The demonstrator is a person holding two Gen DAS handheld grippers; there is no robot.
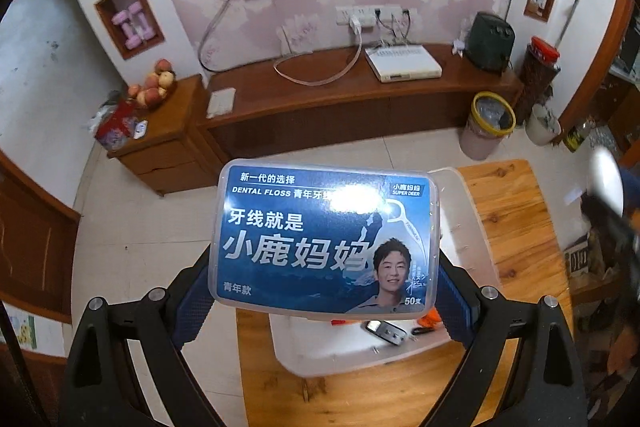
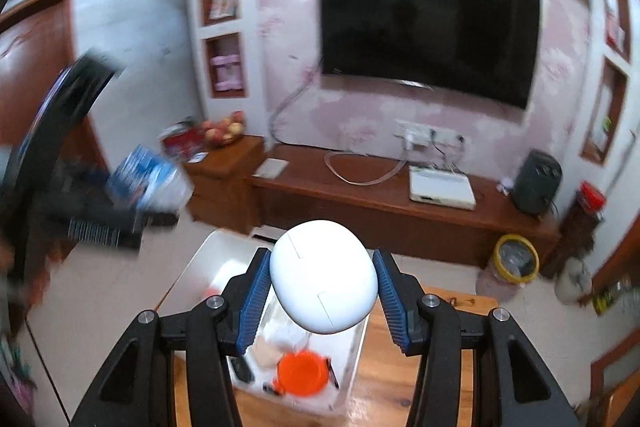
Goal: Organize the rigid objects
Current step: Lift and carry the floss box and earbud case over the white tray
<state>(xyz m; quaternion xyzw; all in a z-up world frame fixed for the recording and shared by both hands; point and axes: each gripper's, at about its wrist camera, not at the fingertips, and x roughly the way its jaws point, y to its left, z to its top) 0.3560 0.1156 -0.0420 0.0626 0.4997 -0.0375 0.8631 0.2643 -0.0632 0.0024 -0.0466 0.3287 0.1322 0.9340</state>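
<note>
L gripper [image 1: 324, 291] clamped wide on dental floss box [image 1: 325, 241], pads on its short sides, held above white bin [image 1: 452, 203] on wood table [image 1: 504, 211]. R gripper [image 2: 320, 291] clamped on white egg-shaped case [image 2: 323, 275], bin [image 2: 200, 267] below at 6 o'clock, orange lid [image 2: 300, 373] inside. Judgement: both items are up in the air and the R view is blurred, so slow down, keep each grip square, place one at a time. Box label: "DENTAL FLOSS", "SUPER DEER", "50" at 5 o'clock.
</note>
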